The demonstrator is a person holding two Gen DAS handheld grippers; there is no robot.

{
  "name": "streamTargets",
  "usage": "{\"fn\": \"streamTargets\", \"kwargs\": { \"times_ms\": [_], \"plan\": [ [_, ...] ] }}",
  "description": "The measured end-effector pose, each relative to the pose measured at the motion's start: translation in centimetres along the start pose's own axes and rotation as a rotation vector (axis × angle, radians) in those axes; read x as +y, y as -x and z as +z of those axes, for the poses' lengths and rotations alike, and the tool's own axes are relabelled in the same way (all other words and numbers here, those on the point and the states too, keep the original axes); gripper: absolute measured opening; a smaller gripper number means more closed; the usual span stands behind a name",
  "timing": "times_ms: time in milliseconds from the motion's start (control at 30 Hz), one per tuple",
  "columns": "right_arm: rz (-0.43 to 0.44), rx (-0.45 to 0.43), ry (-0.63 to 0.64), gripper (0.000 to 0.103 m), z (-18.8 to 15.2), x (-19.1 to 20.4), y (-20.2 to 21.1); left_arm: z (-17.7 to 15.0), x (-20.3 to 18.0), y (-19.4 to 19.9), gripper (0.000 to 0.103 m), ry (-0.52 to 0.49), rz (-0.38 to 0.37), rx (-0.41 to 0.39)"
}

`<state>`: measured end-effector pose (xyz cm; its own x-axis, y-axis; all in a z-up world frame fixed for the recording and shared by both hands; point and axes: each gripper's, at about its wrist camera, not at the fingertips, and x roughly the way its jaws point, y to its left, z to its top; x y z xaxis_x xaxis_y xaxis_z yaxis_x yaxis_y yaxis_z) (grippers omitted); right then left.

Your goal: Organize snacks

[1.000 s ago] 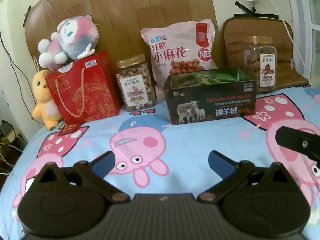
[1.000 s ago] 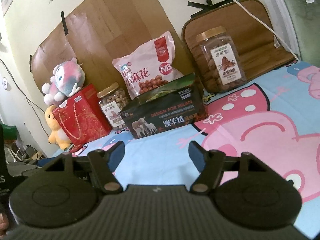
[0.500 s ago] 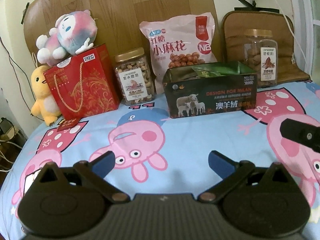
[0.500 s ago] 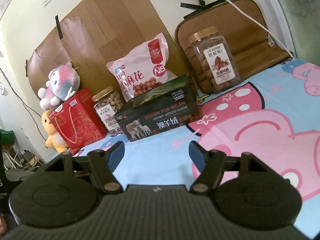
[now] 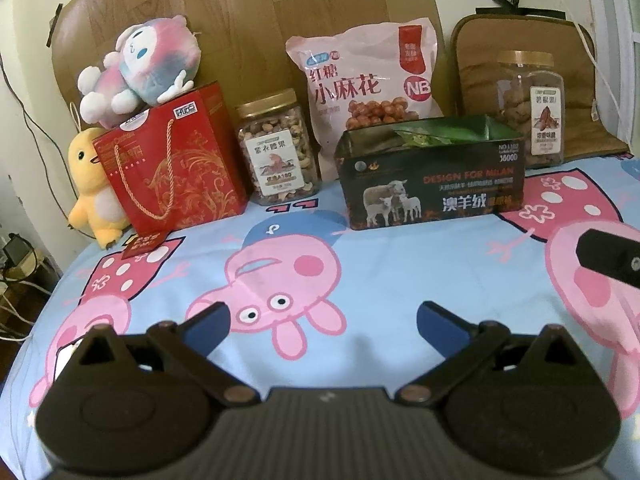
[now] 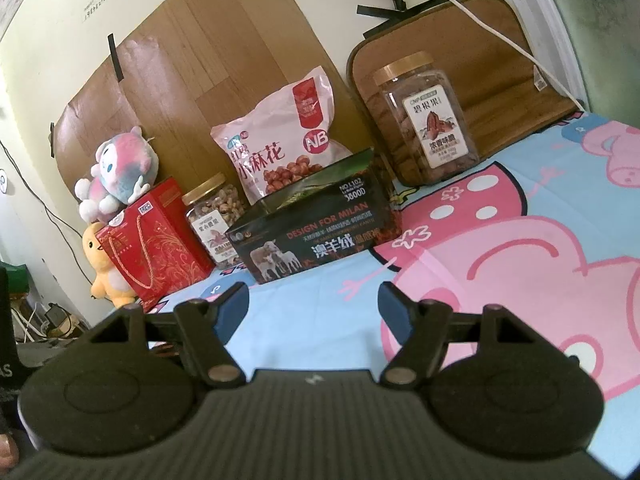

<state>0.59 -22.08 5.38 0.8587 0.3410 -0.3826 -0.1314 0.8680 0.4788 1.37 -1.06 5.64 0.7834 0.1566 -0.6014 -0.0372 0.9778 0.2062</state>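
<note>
— Along the far left edge, what is sitting by the wall?
— A fuzzy yellow chick plush [image 5: 90,184] is standing beside a glossy red gift bag [image 5: 172,164] with a cord handle, and a pink and grey plush [image 5: 138,70] is lying on top of the bag.
— And moving right?
— A clear cashew jar [image 5: 278,148] with a gold lid, then a soft pink snack pouch [image 5: 366,78] leaning on the wood-grain board, with a dark open-topped box [image 5: 430,182] standing in front of it. A taller pecan jar [image 5: 530,108] is standing against a brown cushion [image 5: 568,40].
— The tools?
— The left gripper [image 5: 322,322] and the right gripper [image 6: 312,302] are both hovering over the cartoon-print sheet [image 5: 360,280], blue pads spread wide, gripping nothing.
</note>
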Motion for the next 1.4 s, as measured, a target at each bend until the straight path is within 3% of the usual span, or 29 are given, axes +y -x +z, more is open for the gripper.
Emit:
{"fn": "streamTargets", "kwargs": {
  "times_ms": [567, 1400],
  "plan": [
    [-0.003, 0.002, -0.002, 0.074, -0.25, 0.22, 0.08, -0.30, 0.43, -0.47, 0.103, 0.021, -0.029, 0.052],
    [-0.014, -0.018, 0.006, 0.076, -0.15, 0.34, 0.20, -0.40, 0.62, 0.33, 0.103, 0.050, -0.064, 0.027]
  ]
}}
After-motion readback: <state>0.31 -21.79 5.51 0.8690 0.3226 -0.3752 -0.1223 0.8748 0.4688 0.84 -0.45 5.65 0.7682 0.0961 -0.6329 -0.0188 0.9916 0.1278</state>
